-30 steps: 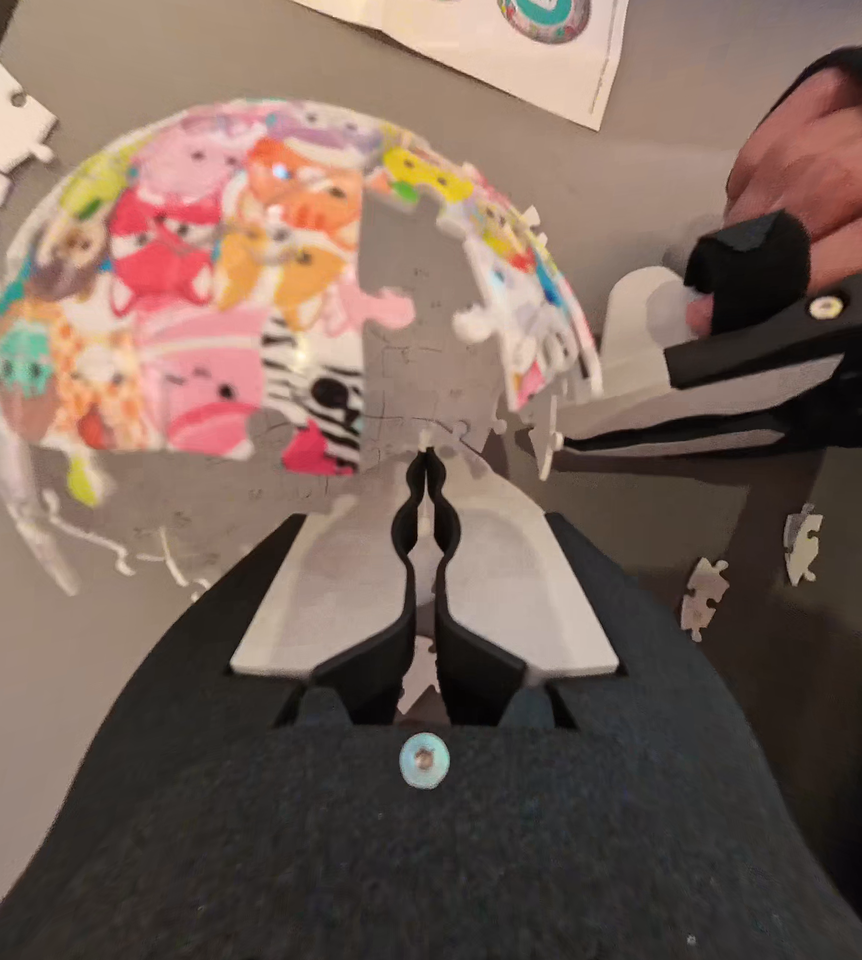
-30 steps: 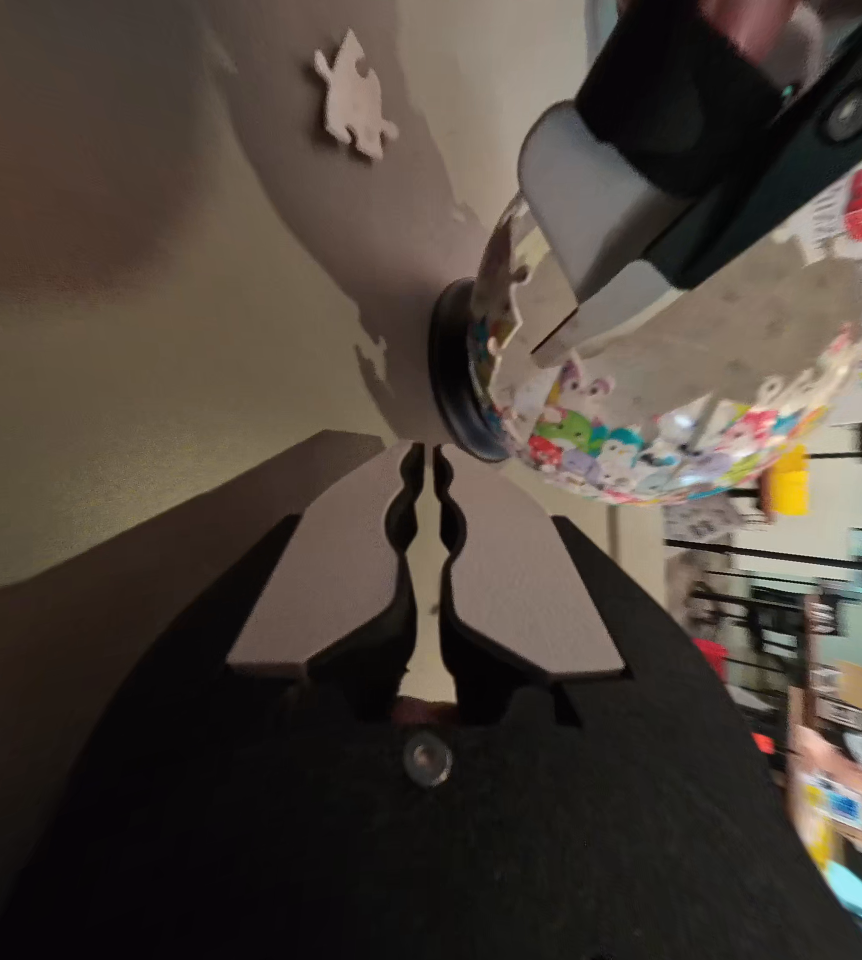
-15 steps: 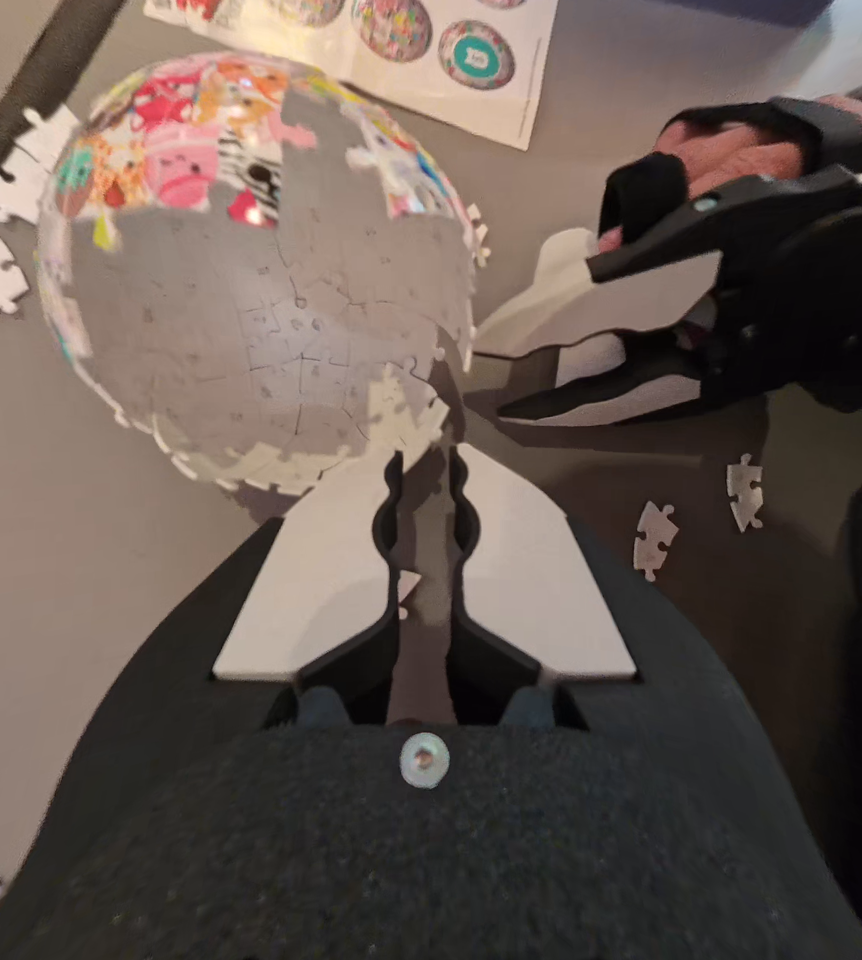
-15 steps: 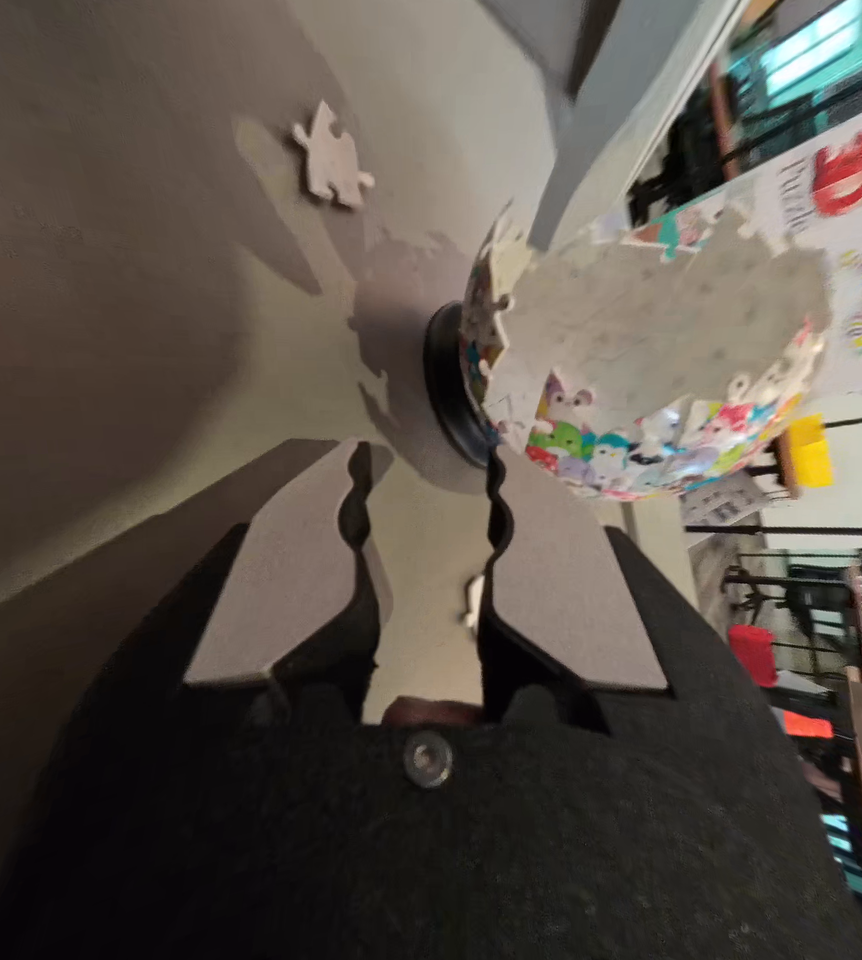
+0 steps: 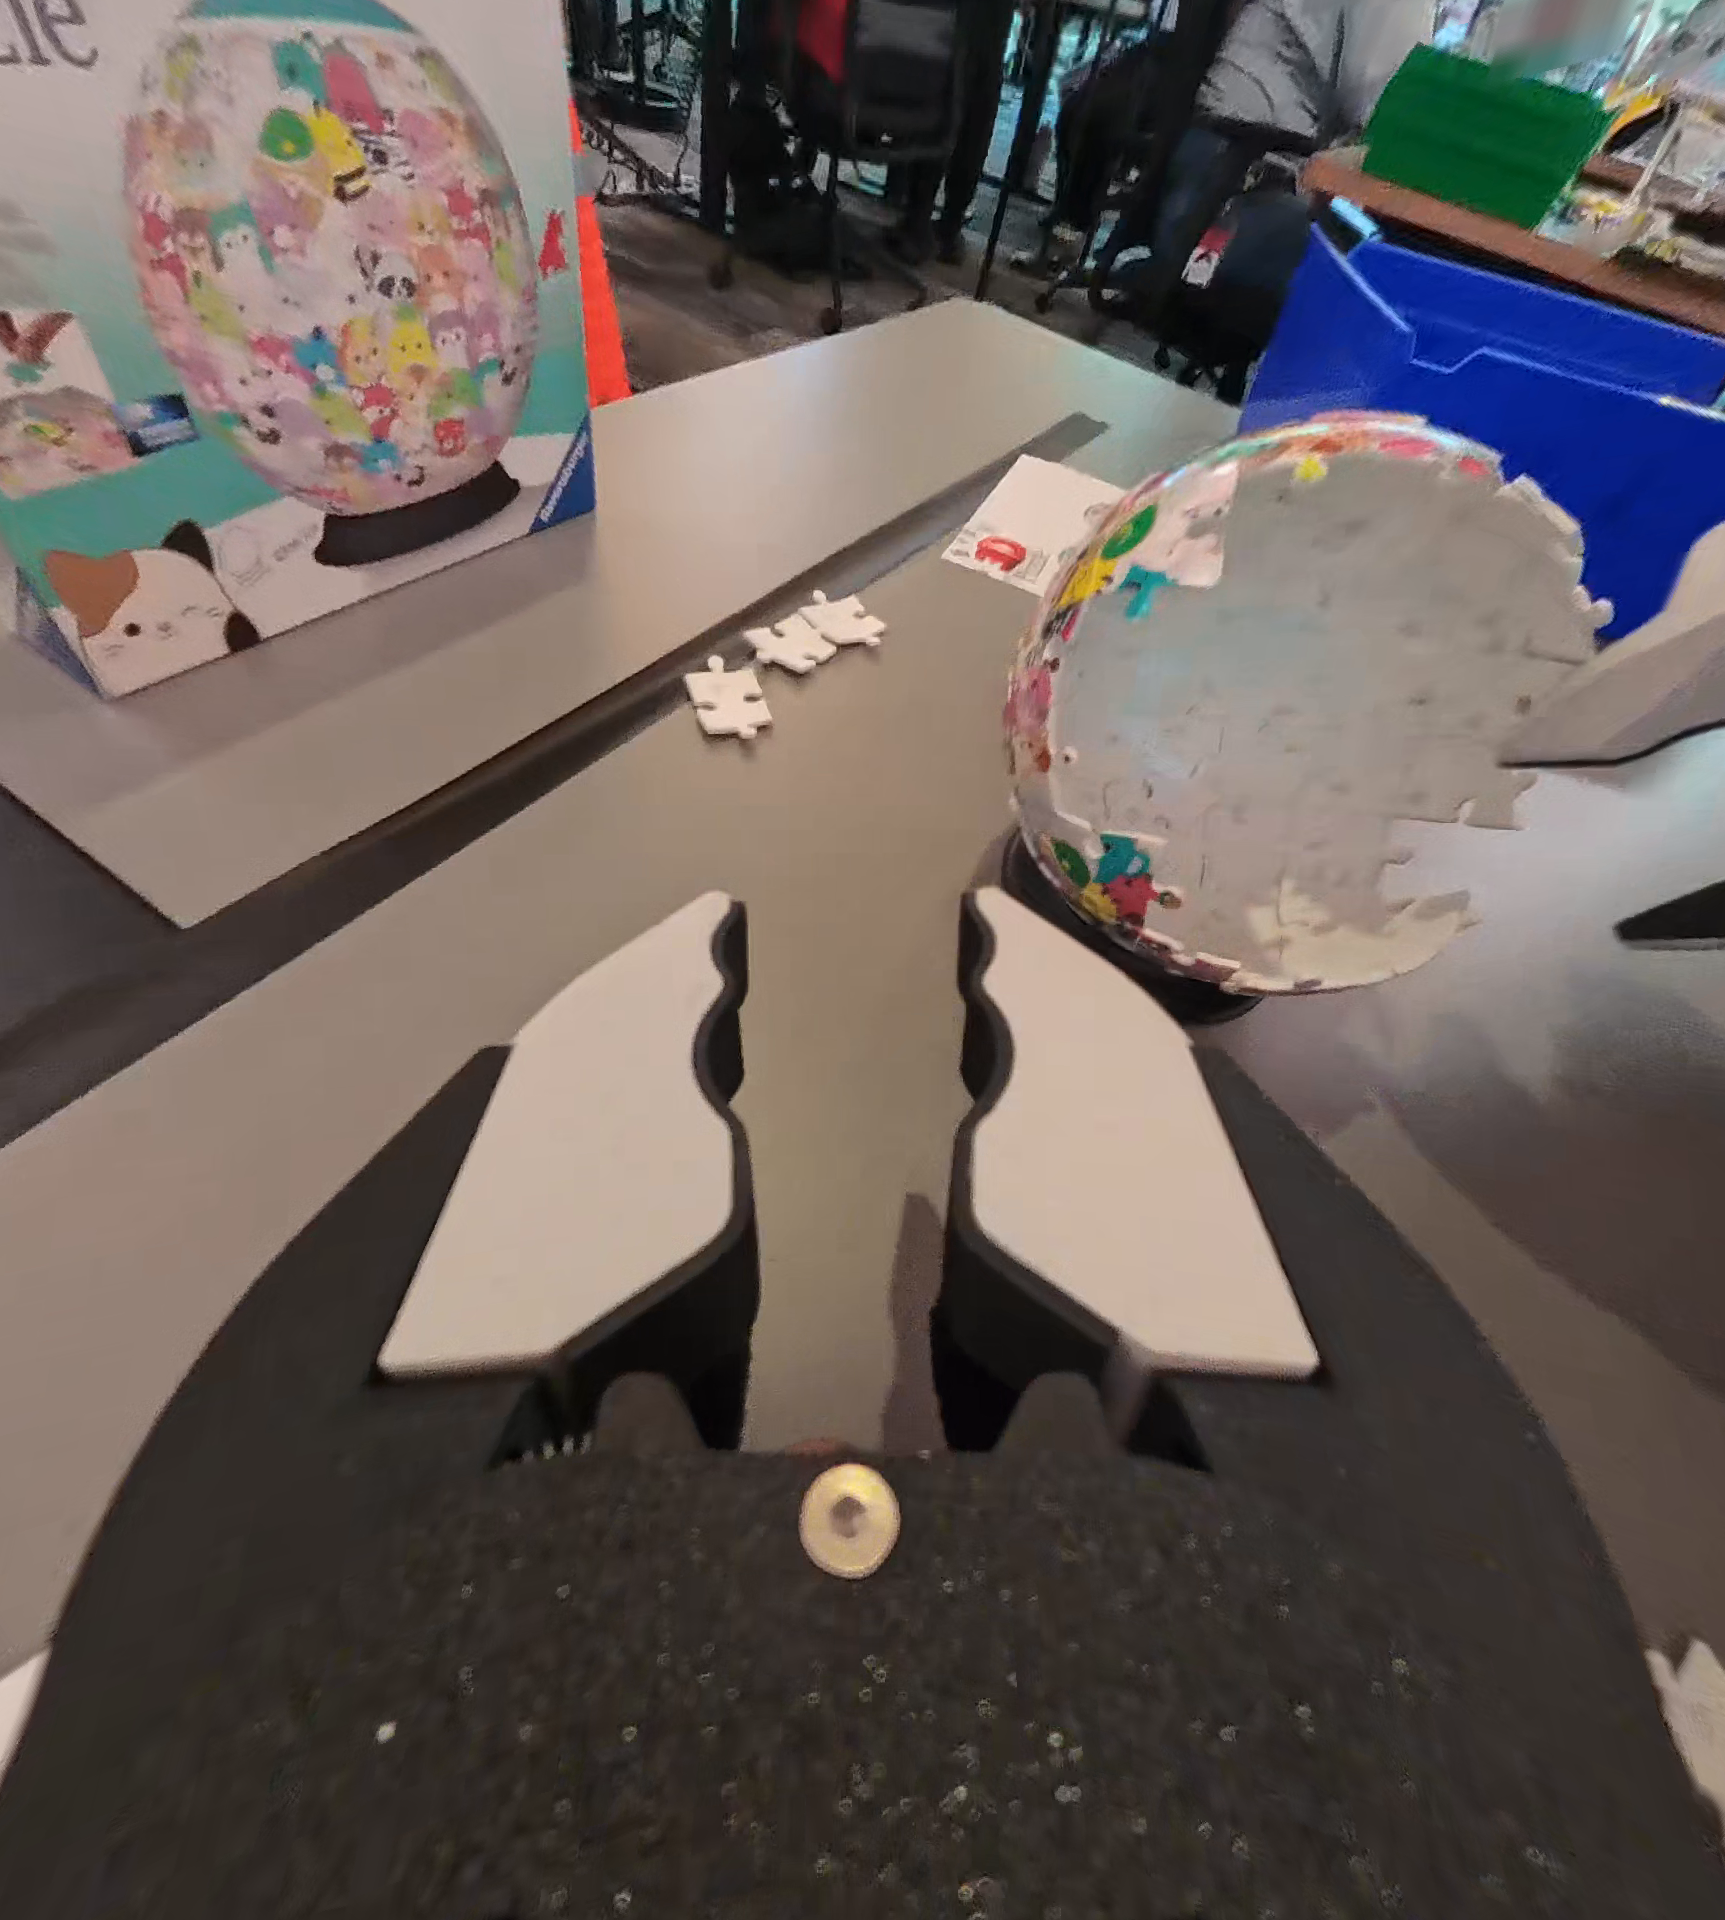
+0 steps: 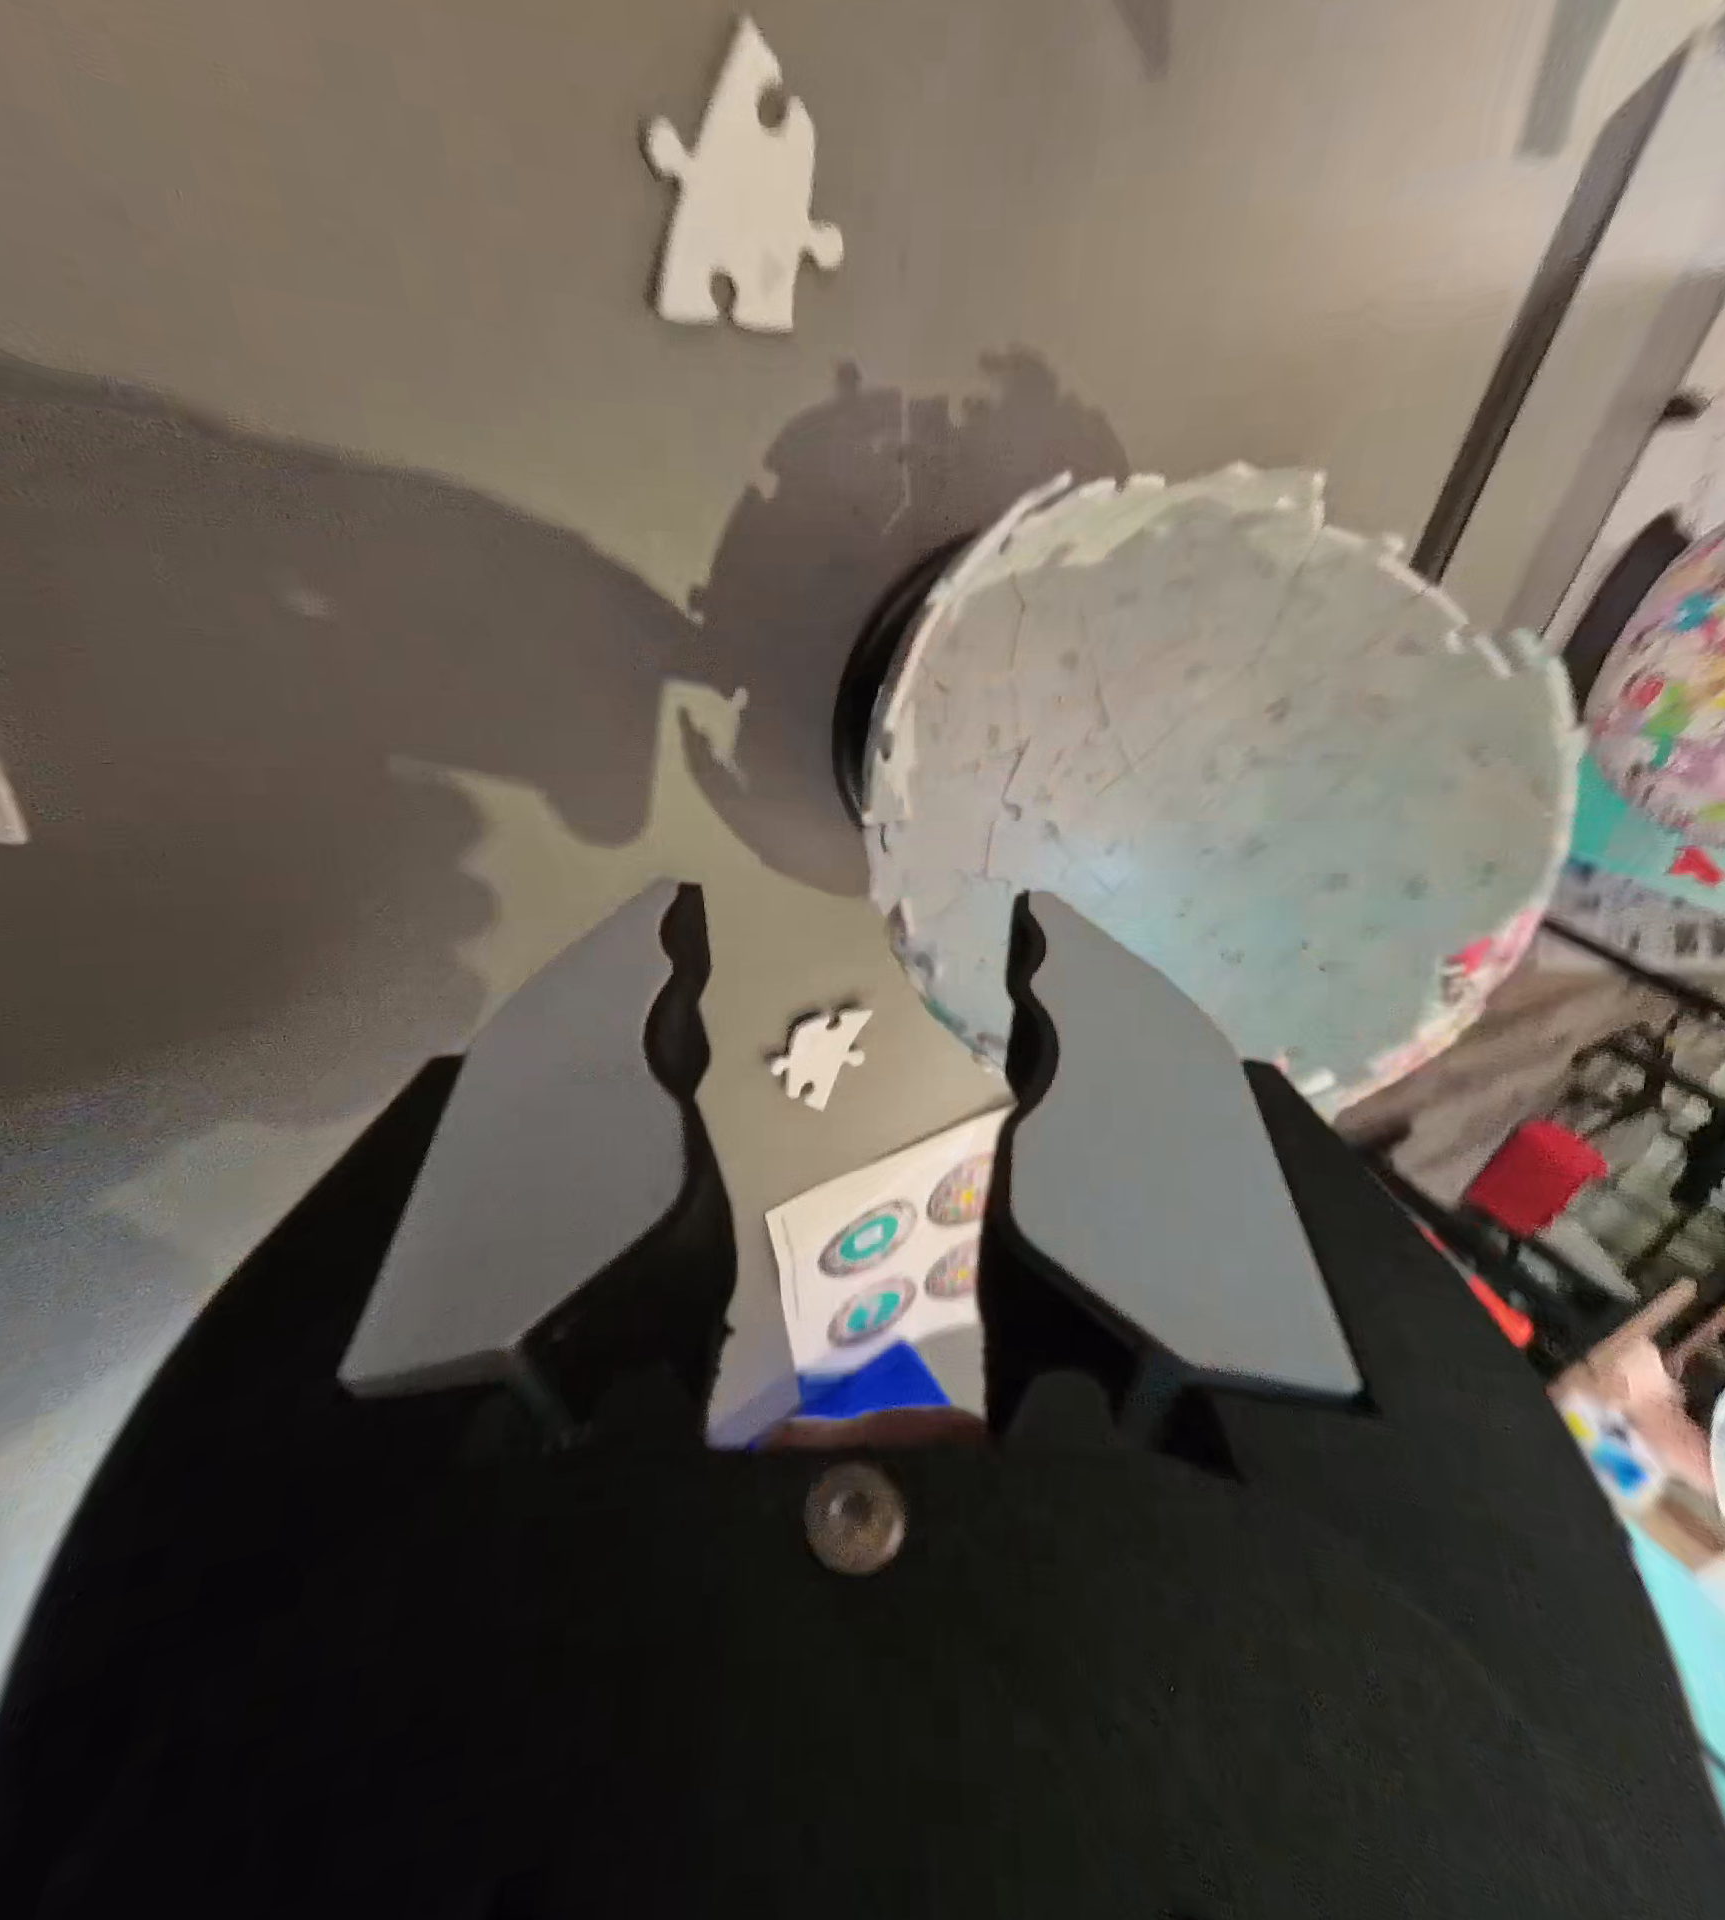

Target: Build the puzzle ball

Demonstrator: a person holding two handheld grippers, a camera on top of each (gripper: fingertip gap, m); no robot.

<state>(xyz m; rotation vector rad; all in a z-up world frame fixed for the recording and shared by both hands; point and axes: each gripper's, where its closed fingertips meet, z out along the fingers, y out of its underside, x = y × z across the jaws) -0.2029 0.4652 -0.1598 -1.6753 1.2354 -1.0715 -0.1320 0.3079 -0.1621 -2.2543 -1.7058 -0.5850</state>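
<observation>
About 6 loose puzzle pieces (image 5: 728,702), 1 puzzle ball (image 5: 1273,727).

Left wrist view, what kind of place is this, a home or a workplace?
Probably a shared workroom or lab, not a home: grey work tables, a blue bin, and chairs and people's legs behind, with more cluttered desks.

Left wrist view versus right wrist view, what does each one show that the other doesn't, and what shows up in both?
Only the left wrist view shows the blue bin and three loose pieces in a row. Only the right wrist view shows the large loose piece above the ball's shadow. Both show the half-built puzzle ball on its black stand, the puzzle box and the leaflet.
</observation>
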